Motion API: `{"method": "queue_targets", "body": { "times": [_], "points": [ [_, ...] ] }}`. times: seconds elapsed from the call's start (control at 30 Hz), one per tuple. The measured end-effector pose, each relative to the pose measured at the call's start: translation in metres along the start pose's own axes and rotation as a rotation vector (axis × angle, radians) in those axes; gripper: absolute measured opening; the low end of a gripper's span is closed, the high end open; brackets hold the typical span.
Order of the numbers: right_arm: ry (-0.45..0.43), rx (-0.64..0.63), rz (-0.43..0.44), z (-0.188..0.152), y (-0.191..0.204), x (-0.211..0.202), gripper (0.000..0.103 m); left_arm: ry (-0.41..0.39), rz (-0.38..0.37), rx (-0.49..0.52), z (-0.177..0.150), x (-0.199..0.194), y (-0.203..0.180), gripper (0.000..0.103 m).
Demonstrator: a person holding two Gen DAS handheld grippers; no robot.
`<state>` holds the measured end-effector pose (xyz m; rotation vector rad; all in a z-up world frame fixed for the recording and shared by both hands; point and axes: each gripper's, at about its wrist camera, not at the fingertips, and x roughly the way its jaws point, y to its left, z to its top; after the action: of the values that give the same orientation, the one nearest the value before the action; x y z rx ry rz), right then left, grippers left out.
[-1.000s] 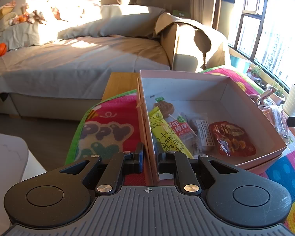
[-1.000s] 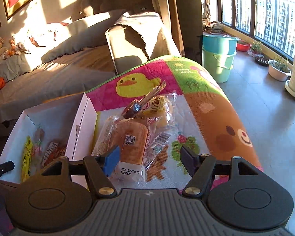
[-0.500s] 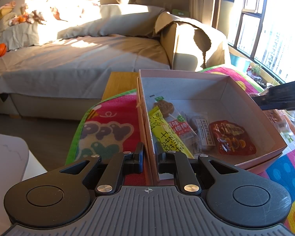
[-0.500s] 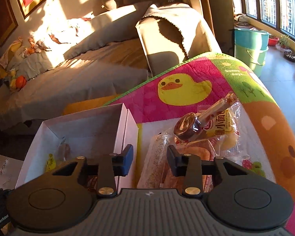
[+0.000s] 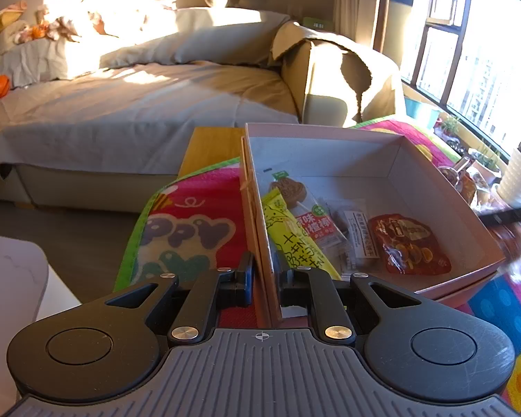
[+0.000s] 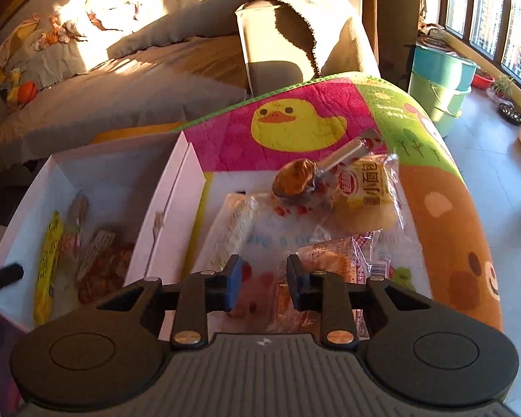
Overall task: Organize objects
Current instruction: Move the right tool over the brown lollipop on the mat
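Observation:
My left gripper (image 5: 264, 283) is shut on the left wall of the pink box (image 5: 257, 208). Inside lie a yellow snack packet (image 5: 295, 239), a red packet (image 5: 408, 245) and several small wrapped snacks. The box also shows in the right wrist view (image 6: 166, 205). My right gripper (image 6: 262, 279) hangs low over a pile of wrapped snacks right of the box, jaws a narrow gap apart, with a clear wrapper (image 6: 260, 243) under them; whether they grip it I cannot tell. A brown lollipop (image 6: 295, 177), a bread bun (image 6: 368, 191) and a wrapped bread (image 6: 333, 267) lie there.
A colourful children's mat (image 6: 295, 125) covers the table. A sofa (image 5: 139, 104) with pillows stands behind. Green buckets (image 6: 437, 87) and plant pots stand by the window on the right. A white surface (image 5: 10, 271) lies at the lower left.
My right gripper has narrowed from wide open, swung toward the box and come back down over the snack pile. The left gripper has kept its hold on the box wall.

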<state>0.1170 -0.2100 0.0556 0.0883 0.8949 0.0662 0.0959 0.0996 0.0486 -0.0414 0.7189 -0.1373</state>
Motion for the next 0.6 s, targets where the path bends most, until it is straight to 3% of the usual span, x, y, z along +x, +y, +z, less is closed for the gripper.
{"method": "queue_targets", "body": {
  "times": [0.2, 0.33, 0.5, 0.6],
  "points": [
    [0.028, -0.001, 0.002, -0.043, -0.014, -0.042, 0.027, -0.001, -0.002, 0.000, 0.000, 0.000, 0.001, 0.015],
    [0.020, -0.049, 0.069, -0.055, -0.009, -0.070, 0.033, -0.001, -0.003, 0.000, -0.001, 0.000, 0.002, 0.015],
    [-0.074, -0.040, -0.011, -0.027, -0.016, -0.076, 0.052, -0.001, -0.003, 0.001, 0.000, 0.000, 0.002, 0.015],
    [-0.067, 0.001, -0.073, 0.005, -0.029, -0.047, 0.054, 0.000, -0.002, -0.001, -0.001, 0.000, 0.002, 0.015]
  ]
}}
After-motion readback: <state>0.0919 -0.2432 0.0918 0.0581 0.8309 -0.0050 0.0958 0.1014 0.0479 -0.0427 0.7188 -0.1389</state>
